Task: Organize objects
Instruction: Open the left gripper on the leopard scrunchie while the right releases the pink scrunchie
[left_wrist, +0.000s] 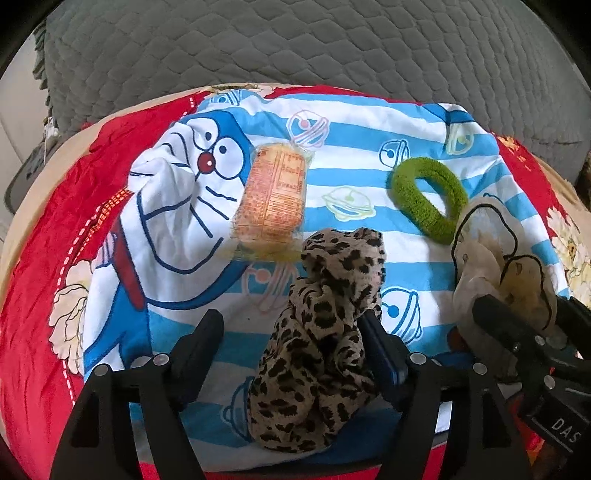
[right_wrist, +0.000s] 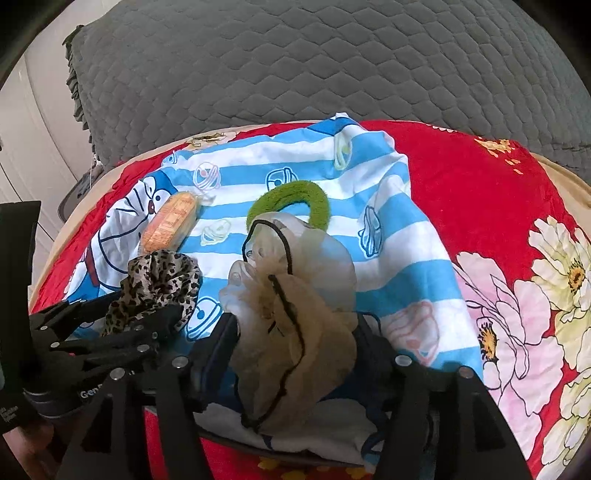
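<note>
While both grippers point down at a striped cartoon cloth (left_wrist: 369, 122) spread over a red floral blanket (left_wrist: 55, 236), each has a scrunchie between its fingers. Left gripper (left_wrist: 291, 328): jaws stand wide, the leopard scrunchie (left_wrist: 325, 332) sits upright between them, leaning on the right finger (left_wrist: 376, 339), with a clear gap to the left finger (left_wrist: 203, 339); not pinched. Right gripper (right_wrist: 295, 336): jaws part-open around the beige scrunchie (right_wrist: 291, 321), a sheer ruffled piece with a black edge that bulges up past the fingertips; whether the pads press it I cannot tell, it looks loose. The two grippers sit side by side, the left one's fingers at the lower left of the right wrist view. Ahead of the left gripper, just past the leopard scrunchie, lies an orange snack pack (left_wrist: 273, 199) on the cloth. Ahead and to the right of it lies a green scrunchie (left_wrist: 428, 199), flat on the cloth, touching the far edge of the beige one. A grey quilt (left_wrist: 295, 48) lies beyond the blanket.
</note>
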